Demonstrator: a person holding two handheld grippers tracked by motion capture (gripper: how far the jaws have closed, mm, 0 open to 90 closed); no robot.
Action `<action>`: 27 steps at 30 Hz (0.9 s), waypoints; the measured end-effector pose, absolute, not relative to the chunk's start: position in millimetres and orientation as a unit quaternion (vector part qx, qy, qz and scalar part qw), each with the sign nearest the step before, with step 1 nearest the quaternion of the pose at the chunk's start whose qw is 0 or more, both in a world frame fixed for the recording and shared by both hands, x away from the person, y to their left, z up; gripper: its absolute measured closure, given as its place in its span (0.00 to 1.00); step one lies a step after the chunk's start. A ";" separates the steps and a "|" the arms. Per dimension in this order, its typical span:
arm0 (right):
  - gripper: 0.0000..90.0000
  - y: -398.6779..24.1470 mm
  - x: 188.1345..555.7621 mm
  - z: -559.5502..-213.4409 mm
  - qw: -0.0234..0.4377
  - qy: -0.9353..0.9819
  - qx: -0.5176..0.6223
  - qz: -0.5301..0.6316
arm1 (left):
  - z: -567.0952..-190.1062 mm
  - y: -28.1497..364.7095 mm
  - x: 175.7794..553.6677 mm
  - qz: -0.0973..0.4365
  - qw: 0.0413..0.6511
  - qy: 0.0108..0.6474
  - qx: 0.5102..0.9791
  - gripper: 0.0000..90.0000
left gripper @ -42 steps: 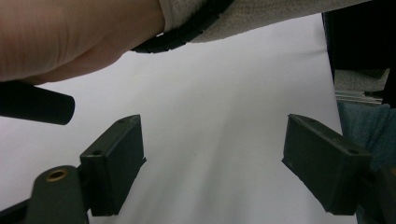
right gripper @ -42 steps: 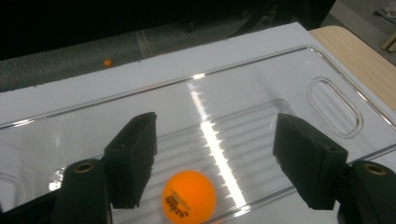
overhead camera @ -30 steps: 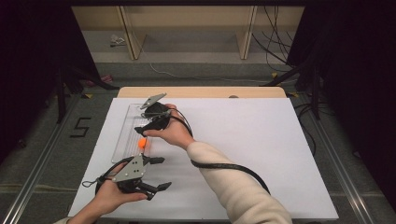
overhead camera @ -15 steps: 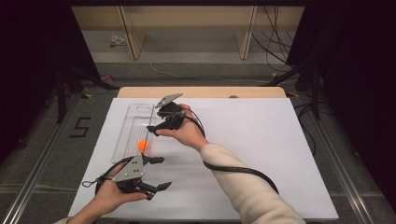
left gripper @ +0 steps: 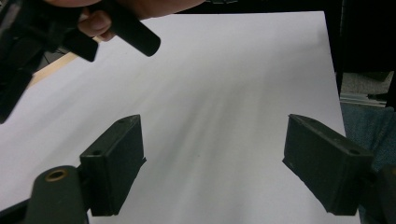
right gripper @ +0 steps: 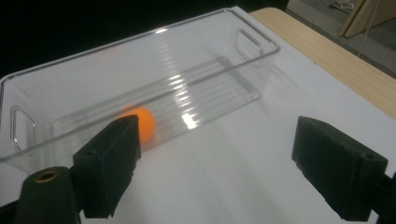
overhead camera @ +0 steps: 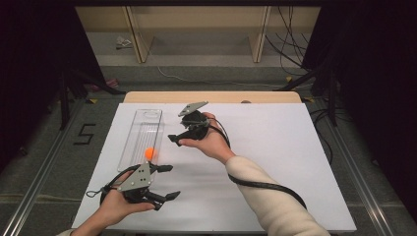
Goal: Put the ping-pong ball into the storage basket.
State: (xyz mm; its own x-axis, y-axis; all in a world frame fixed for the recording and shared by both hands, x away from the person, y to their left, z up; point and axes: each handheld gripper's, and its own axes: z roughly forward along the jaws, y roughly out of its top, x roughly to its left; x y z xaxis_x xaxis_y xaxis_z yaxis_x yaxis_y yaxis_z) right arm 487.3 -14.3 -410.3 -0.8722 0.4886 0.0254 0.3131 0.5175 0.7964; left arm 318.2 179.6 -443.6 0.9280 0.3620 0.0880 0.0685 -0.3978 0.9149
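An orange ball (overhead camera: 150,153) lies inside a clear plastic bin (overhead camera: 141,118), at the bin's near end. My right gripper (overhead camera: 180,132) hovers just right of the bin, open and empty, pointing left toward it. In the right gripper view its jaws (right gripper: 215,154) stand wide apart, with the bin (right gripper: 254,44) ahead and the ball (right gripper: 145,119) partly behind the left jaw. My left gripper (overhead camera: 171,182) rests low near the table's front left, open and empty. In the left gripper view its jaws (left gripper: 217,154) frame bare white table, with the right gripper (left gripper: 126,32) at the top left.
The white table top (overhead camera: 275,147) spreads wide to the right of both hands. A wooden strip (overhead camera: 211,97) runs along its far edge. A cable (overhead camera: 268,187) trails from the right gripper under the sleeve.
My right gripper has drawn back to the right, from over the bin to beside it. The ball stays in the bin. The left gripper has not moved.
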 end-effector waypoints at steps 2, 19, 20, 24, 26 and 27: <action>0.18 -22.0 486.1 -411.5 0.104 0.863 0.236 0.433 | -443.2 179.8 318.2 0.137 0.530 0.129 0.827 0.22; 0.18 -78.4 472.4 -418.1 0.109 0.857 0.267 0.427 | -443.6 180.0 318.4 0.140 0.534 0.135 0.823 0.22; 0.18 -81.5 471.4 -418.7 0.109 0.857 0.269 0.426 | -443.6 180.1 318.5 0.140 0.535 0.135 0.822 0.22; 0.18 -93.1 468.3 -420.4 0.111 0.853 0.277 0.428 | -443.7 180.2 318.7 0.141 0.535 0.137 0.822 0.22; 0.18 -98.3 466.7 -421.3 0.111 0.852 0.281 0.427 | -443.7 180.3 318.7 0.141 0.535 0.137 0.822 0.22; 0.18 -101.0 465.7 -421.6 0.111 0.852 0.283 0.427 | -443.6 180.5 318.6 0.141 0.535 0.137 0.822 0.22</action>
State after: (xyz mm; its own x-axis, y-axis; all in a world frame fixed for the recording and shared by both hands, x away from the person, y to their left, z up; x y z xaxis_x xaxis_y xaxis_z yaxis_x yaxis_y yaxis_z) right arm 465.7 -101.0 -421.6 -0.8149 0.5771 0.0534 0.3881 0.4749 0.7898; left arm 318.6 180.5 -443.6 0.9225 0.3764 0.0856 0.0744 -0.3910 0.9174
